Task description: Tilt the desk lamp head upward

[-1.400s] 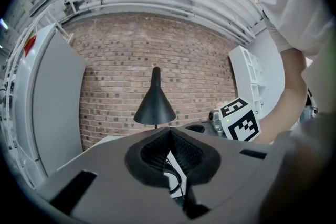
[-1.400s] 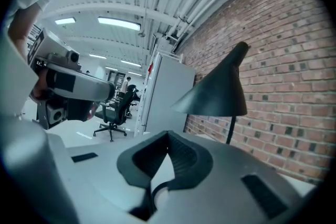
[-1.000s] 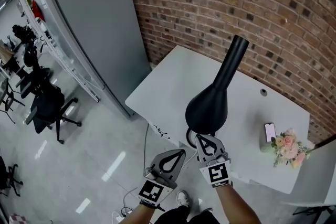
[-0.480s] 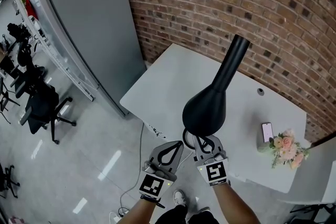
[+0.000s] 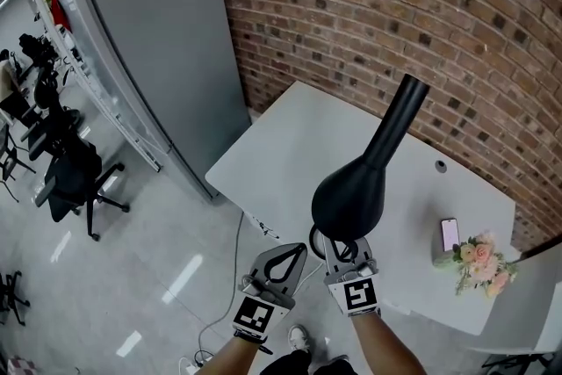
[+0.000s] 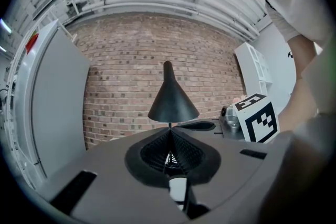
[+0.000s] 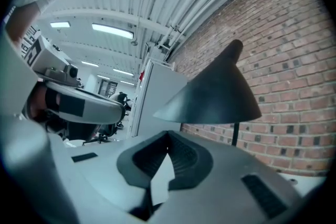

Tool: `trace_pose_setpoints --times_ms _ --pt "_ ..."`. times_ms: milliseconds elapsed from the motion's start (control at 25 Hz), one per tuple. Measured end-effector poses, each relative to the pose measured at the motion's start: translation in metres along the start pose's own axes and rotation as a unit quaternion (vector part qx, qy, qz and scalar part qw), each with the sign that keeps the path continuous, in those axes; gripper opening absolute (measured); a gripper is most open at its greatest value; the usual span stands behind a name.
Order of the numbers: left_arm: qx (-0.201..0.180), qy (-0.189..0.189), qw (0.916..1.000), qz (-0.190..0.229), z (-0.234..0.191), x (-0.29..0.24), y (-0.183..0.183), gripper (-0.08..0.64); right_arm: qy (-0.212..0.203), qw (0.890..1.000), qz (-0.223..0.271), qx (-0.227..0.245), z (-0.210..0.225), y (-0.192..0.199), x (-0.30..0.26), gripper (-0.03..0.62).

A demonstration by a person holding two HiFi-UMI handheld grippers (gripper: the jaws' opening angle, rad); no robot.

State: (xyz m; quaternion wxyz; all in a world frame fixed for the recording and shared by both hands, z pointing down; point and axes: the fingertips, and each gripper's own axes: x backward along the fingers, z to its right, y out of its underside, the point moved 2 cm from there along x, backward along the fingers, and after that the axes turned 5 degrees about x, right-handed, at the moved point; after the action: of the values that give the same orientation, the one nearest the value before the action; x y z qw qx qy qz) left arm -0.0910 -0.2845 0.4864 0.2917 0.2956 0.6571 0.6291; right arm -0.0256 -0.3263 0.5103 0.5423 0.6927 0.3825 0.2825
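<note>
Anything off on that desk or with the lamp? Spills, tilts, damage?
Nothing stands out. The desk lamp stands upright on the table, its shade intact. The phone and flowers sit tidily near the right edge. No spill or damage shows. The left gripper and right gripper are shut and empty.

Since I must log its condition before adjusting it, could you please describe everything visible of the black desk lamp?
The desk lamp is matte black, plastic or metal by its look: a cone-shaped shade, opening downward, narrowing into a long cylindrical neck, carried on a thin stem. It stands on the white desk near the front edge. The right gripper, jaws together, sits just below the shade's rim; contact cannot be judged.
</note>
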Motion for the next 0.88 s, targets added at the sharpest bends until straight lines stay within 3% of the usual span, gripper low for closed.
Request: trace_pose_setpoints --times_ms 880 --pt "0.001 -0.001 1.0 0.005 -0.002 -0.013 0.006 0.003 0.047 0.997 0.049 -0.037 0.014 -0.017 0.001 0.015"
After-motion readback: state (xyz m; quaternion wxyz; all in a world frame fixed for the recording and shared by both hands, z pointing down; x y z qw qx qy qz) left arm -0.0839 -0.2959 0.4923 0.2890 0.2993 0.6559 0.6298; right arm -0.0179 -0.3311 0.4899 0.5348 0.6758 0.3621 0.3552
